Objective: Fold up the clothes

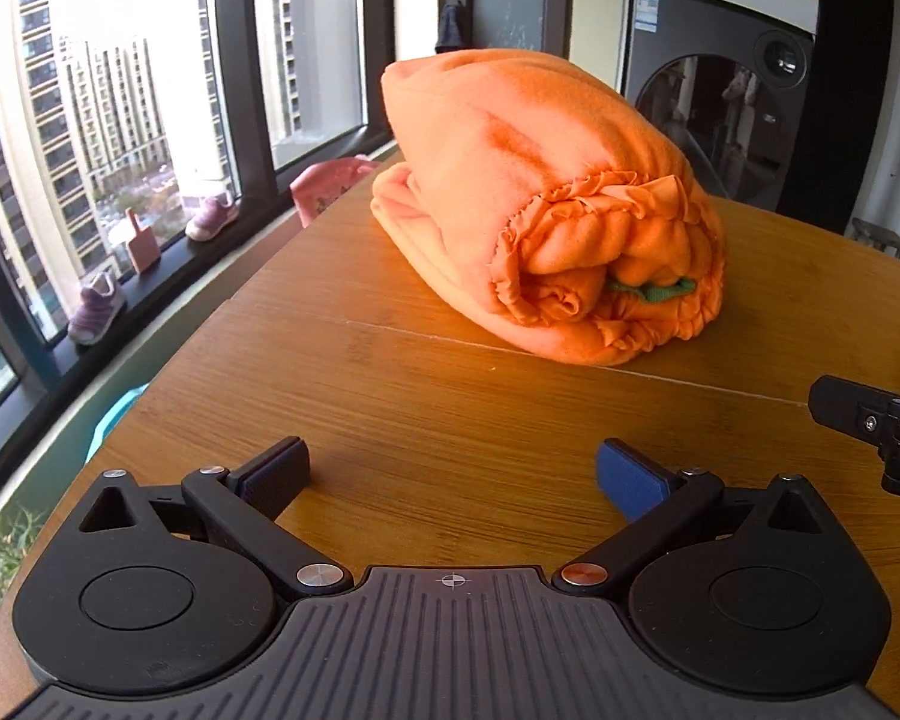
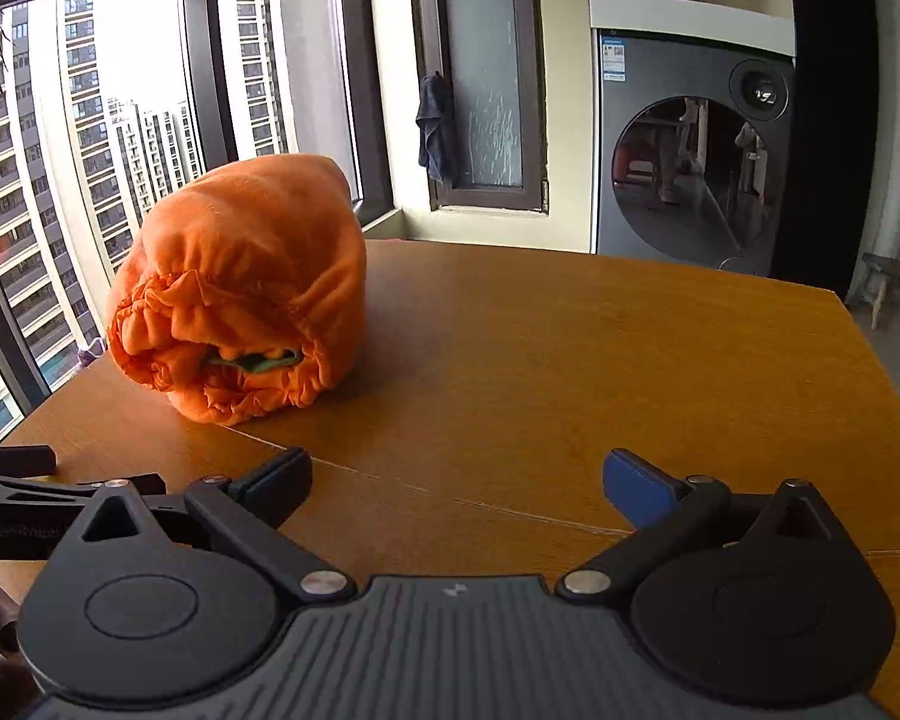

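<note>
Left wrist view shows the wooden table (image 1: 390,396) filling most of the frame, with a seam running across its top. On it sits the orange garment (image 1: 546,204), already folded into a thick bundle, lying toward the table's window-side edge and well apart from both grippers. Its ruffled hem faces the cameras, and a bit of green trim (image 1: 651,289) peeks out from between the layers.

The left gripper (image 1: 453,477) hovers over the near edge with its jaws spread wide and nothing between them. The right gripper (image 2: 459,480) is likewise wide and empty, just beside the left one.

By my reading, the fold looks close to finished. The risk is that the bundle is plump and loosely stacked: a push or a pinch on only the top layer could spring it open or drag it toward the window-side edge.

The far side of the bundle is hidden, so how neatly the layers lie there cannot be told. Only the tip of the right gripper shows at the edge of the left wrist view, and the person's hands are mostly out of frame.
</note>
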### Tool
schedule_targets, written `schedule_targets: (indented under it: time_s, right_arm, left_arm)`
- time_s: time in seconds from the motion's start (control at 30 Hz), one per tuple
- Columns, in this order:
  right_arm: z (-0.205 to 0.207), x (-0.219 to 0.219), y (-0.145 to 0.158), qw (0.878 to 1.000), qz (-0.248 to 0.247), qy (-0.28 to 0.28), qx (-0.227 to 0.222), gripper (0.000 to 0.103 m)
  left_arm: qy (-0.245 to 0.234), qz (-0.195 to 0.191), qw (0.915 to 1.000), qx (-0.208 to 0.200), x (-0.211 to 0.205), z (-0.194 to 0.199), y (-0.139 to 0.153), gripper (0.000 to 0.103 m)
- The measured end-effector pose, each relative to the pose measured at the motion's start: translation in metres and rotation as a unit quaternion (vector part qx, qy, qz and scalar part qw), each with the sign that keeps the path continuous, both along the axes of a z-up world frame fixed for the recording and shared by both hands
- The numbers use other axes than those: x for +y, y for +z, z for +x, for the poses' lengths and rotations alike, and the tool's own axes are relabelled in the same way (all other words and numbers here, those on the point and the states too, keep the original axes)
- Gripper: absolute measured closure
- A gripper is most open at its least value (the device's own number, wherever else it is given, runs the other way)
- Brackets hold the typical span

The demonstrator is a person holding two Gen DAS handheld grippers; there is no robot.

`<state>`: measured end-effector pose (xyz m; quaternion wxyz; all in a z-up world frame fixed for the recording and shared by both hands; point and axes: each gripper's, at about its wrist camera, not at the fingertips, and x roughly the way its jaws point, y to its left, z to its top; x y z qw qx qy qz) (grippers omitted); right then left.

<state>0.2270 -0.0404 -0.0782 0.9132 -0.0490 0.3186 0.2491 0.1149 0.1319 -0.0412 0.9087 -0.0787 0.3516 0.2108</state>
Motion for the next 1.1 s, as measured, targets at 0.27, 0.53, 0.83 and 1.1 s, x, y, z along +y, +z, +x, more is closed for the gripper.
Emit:
schedule_targets:
  time_s: [0.27,0.53,0.83,1.1]
  right_arm:
    - [0.009,0.013,-0.008,0.998,-0.051,0.006,0.024,0.000]
    - [0.005,0.012,-0.007,0.998,-0.049,0.012,0.024,0.000]
    - [0.003,0.009,-0.006,0.998,-0.048,0.012,0.024,0.000]
    - [0.002,0.003,-0.005,0.998,-0.048,0.014,0.024,0.000]
  left_arm:
    - [0.001,0.000,1.0000,-0.003,0.000,-0.001,0.001,0.000]
    - [0.003,0.000,1.0000,-0.004,0.002,0.003,0.000,0.000]
    - [0.002,0.000,1.0000,-0.004,0.004,0.004,0.000,0.000]
    - [0.002,0.000,1.0000,-0.004,0.005,0.004,0.000,0.000]
